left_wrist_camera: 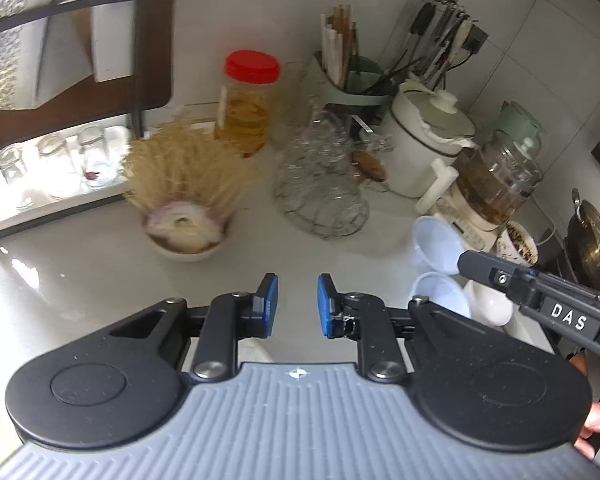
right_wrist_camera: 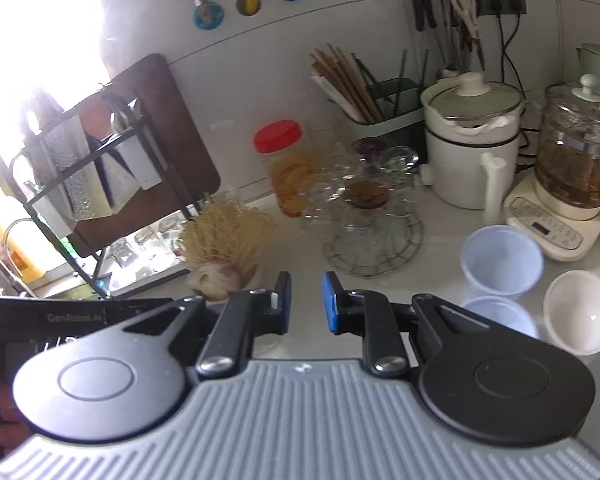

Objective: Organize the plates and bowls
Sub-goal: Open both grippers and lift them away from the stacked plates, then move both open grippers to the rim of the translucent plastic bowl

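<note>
Three bowls sit close together at the right of the white bench [right_wrist_camera: 284, 248]: a pale blue bowl [right_wrist_camera: 502, 258] standing upright, a second blue bowl [right_wrist_camera: 500, 312] just in front of it with its near side hidden behind the right tongs [right_wrist_camera: 307, 302], and a white bowl [right_wrist_camera: 580, 312] tilted on its side beside them. From the left wrist view the same group is partly covered, since the right tongs' dark tip crosses in front of the upper blue bowl [left_wrist_camera: 436, 246], while the white bowl [left_wrist_camera: 490, 306] shows only in part.

Both tongs are open and hold nothing; the left tongs [left_wrist_camera: 297, 304] hover over bare bench.

Further left, another bowl [left_wrist_camera: 184, 246] carries an onion-like lump and a bunch of straw-coloured strands; motion blur makes the contents hard to make out. Behind stand a red-lidded jar [right_wrist_camera: 286, 166], a wire rack of glasses [right_wrist_camera: 372, 216], smeared by blur, a white pot [right_wrist_camera: 470, 140] and a glass kettle [right_wrist_camera: 576, 152]. The dish rack [right_wrist_camera: 80, 168] at the left is washed out by window glare.
</note>
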### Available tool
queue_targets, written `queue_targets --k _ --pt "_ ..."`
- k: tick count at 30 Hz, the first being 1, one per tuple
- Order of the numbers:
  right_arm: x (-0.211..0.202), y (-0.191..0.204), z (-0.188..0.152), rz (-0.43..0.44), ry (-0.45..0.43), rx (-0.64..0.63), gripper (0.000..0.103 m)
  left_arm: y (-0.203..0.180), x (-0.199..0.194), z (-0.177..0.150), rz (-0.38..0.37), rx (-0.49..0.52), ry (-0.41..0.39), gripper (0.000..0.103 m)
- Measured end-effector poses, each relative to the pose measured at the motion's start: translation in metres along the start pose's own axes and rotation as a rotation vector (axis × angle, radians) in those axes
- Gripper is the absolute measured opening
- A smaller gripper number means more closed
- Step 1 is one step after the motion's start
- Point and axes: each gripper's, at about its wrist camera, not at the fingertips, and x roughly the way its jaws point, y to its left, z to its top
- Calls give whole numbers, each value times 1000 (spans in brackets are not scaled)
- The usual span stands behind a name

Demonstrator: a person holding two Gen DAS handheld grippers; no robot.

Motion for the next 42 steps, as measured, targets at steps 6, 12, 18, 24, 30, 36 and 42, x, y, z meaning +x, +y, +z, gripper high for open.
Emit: queue_targets --k 6,12,18,24,30,36,42 --pt "-13 -43 0 -19 -11 22 21 -51 19 -1 2 23 0 27" --pt "-25 -85 -7 -43 -12 72 21 -94 45 -8 -4 77 23 27" --pt "-28 -122 -27 -50 6 129 21 -124 80 -19 -11 110 52 27" --pt "-21 -153 -48 -69 61 183 21 -144 120 -32 10 124 99 27" --pt "-13 -184 -65 -22 106 265 36 -158 149 -36 -21 113 145 27" --pt "-5 -204 -77 -6 102 364 49 -163 169 -40 -38 64 207 35" --pt "16 -215 -85 -19 97 407 48 -160 192 -45 -51 39 218 36"
